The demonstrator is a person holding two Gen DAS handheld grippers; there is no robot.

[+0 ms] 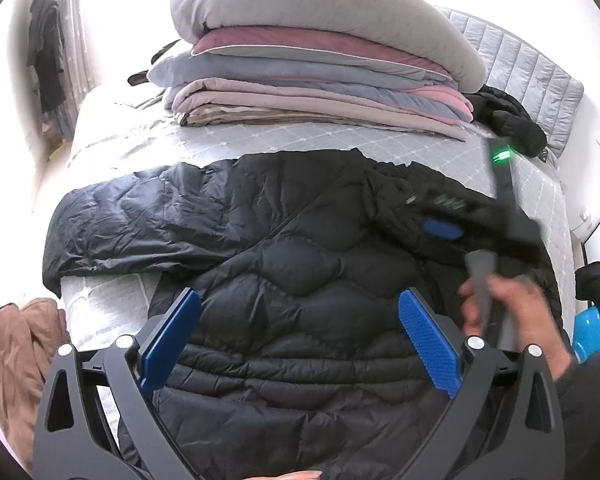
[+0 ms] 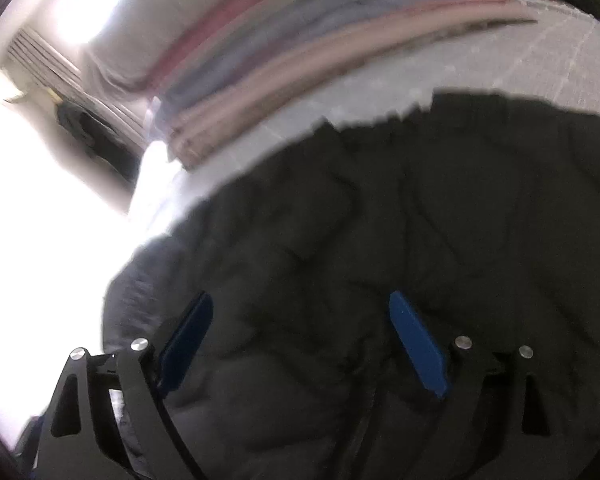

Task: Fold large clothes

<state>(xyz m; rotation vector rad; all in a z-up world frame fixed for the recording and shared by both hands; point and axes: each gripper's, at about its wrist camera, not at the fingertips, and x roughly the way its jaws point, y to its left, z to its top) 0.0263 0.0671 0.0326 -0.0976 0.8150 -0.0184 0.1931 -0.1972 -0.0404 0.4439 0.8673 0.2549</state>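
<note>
A large black quilted puffer jacket (image 1: pixel 284 248) lies spread on the bed (image 1: pixel 260 136), one sleeve stretched out to the left (image 1: pixel 112 220). My left gripper (image 1: pixel 300 308) is open and empty, its blue pads just above the jacket's lower body. My right gripper shows blurred at the right of the left wrist view (image 1: pixel 444 230), held by a hand (image 1: pixel 508 304) over the jacket's right side. In the right wrist view my right gripper (image 2: pixel 300 320) is open and empty close above the jacket (image 2: pixel 420 220).
A stack of folded blankets and a grey pillow (image 1: pixel 320 60) sits at the back of the bed. A dark garment (image 1: pixel 512 120) lies at the back right. A brown cloth (image 1: pixel 12 352) lies at the lower left. Dark clothes hang at the far left (image 1: pixel 46 52).
</note>
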